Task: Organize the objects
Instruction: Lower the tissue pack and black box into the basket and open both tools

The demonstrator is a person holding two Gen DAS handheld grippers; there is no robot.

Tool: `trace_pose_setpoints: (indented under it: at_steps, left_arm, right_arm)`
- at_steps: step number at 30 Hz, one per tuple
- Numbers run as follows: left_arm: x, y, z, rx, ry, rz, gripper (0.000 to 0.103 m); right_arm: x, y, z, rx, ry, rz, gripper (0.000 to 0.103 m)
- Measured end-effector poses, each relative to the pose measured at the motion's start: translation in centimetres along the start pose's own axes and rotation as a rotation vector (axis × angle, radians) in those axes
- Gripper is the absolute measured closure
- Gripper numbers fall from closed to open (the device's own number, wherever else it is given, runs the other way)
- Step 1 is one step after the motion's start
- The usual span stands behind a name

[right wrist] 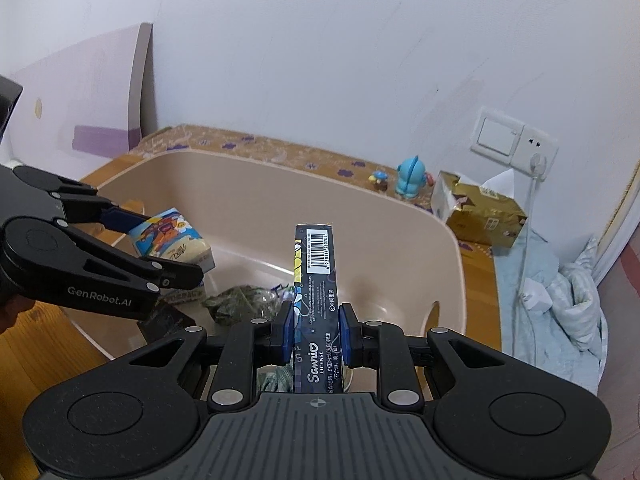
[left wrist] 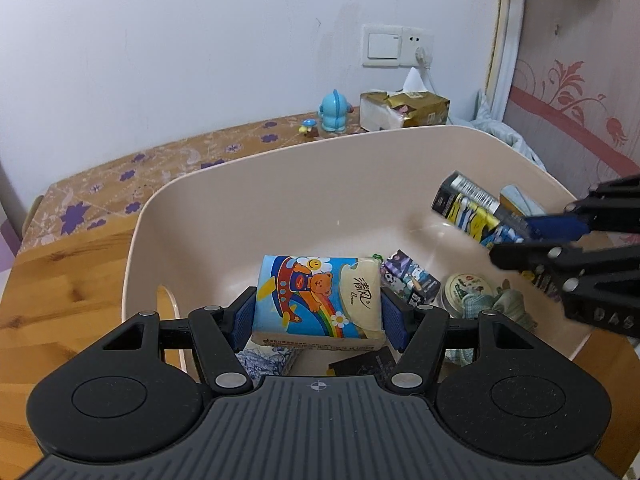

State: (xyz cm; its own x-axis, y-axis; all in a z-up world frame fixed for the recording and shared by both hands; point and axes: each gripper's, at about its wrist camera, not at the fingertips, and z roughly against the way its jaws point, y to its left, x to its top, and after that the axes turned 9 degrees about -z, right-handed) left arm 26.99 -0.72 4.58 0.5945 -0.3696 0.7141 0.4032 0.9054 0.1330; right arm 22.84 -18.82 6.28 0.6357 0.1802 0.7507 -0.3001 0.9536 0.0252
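My left gripper point(left wrist: 318, 318) is shut on a cartoon-print tissue pack point(left wrist: 318, 300) and holds it over the beige plastic tub point(left wrist: 280, 184). My right gripper point(right wrist: 316, 330) is shut on a long dark Sanrio box point(right wrist: 316, 280) with a barcode, held over the same tub point(right wrist: 256, 196). In the left wrist view the right gripper point(left wrist: 560, 236) holds the box point(left wrist: 472, 208) at the tub's right side. In the right wrist view the left gripper point(right wrist: 168, 248) holds the tissue pack point(right wrist: 172, 236) at the left.
The tub holds a small patterned box point(left wrist: 408, 280), a round tin point(left wrist: 466, 288), a dark card point(left wrist: 360, 364) and a green cloth point(right wrist: 240, 302). On the patterned table cover behind stand a blue toy point(left wrist: 335, 112), a gold tissue box point(left wrist: 404, 110) and bedding point(right wrist: 568, 292).
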Motion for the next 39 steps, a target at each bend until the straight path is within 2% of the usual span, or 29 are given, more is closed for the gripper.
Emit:
trace_pose_setpoints:
  at_steps: [10,11,12,13,15,19,23,30,39]
  left_arm:
    - [0.1,0.0,-0.2,-0.005,0.036,0.006,0.038]
    - [0.2,0.0,-0.3,-0.004,0.040,0.005,0.038]
    - [0.2,0.0,-0.2,-0.002,0.042,0.003,0.038]
    - [0.2,-0.1,-0.2,0.003,0.042,0.002,0.038]
    - [0.3,-0.1,0.0,0.012,0.041,0.002,0.037]
    - [0.4,0.0,0.5,0.003,0.038,0.030,0.024]
    - [0.4,0.0,1.3,0.011,0.016,0.064,0.020]
    - [0.1,0.0,2.5,0.027,0.001,0.097,0.019]
    - [-0.2,-0.2,4.7,0.048,-0.023,0.113,0.018]
  right_arm:
    - [-0.6,0.5,-1.4,0.003,0.051,0.011,0.081]
    - [-0.7,0.5,-1.4,0.001,0.051,0.011,0.078]
    - [-0.7,0.5,-1.3,-0.002,0.049,0.011,0.070]
    - [-0.7,0.5,-1.3,-0.007,0.046,0.012,0.070]
    - [-0.7,0.4,-1.2,-0.020,0.037,0.008,0.057]
    - [-0.8,0.1,-0.5,-0.025,0.007,-0.014,0.045]
    - [-1.1,-0.1,0.2,-0.038,-0.028,-0.044,0.024]
    - [-2.0,0.2,1.7,-0.039,-0.075,-0.070,0.007]
    - [-3.1,-0.1,3.5,-0.021,-0.106,-0.126,0.002]
